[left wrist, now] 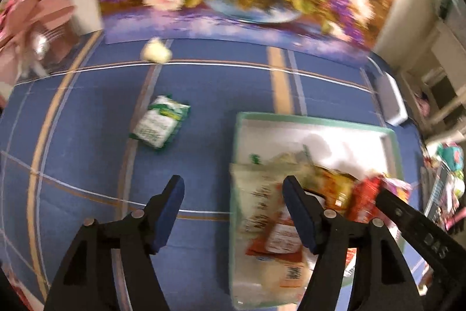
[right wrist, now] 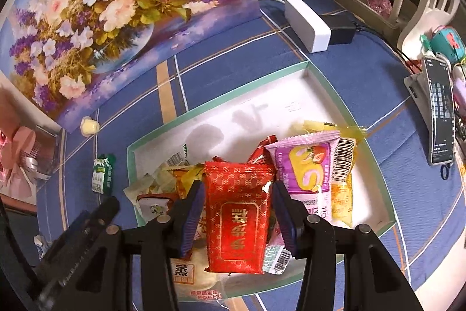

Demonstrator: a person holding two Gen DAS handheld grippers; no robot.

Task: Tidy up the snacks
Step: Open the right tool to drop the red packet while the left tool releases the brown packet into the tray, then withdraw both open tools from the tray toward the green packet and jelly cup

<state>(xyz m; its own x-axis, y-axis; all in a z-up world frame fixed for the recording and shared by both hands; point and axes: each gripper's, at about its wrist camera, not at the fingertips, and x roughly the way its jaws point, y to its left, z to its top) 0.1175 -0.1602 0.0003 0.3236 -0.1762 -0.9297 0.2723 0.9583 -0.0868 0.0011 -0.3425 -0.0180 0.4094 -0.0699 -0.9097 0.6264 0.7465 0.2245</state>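
Observation:
A white box with a green rim [right wrist: 221, 98] lies on the blue checked cloth and holds several snack packets at its near end. My right gripper [right wrist: 238, 185] is shut on a red packet with gold print [right wrist: 238, 212], upright above the pile, beside a pink and yellow packet [right wrist: 305, 165]. My left gripper [left wrist: 233, 182] is open with nothing between its fingers, over the box's left rim [left wrist: 237, 136] and a clear-wrapped pastry [left wrist: 262, 212]. A green and white packet [left wrist: 160, 126] [right wrist: 102, 174] lies on the cloth left of the box. A small pale candy [left wrist: 155, 50] [right wrist: 89, 126] sits further back.
A floral painting [right wrist: 116, 5] leans at the back of the table. A white adapter block [right wrist: 308, 22] with cables lies behind the box. A phone on a stand [right wrist: 439, 110] and toys crowd the right edge. A pink bow [right wrist: 17, 153] stands at the left.

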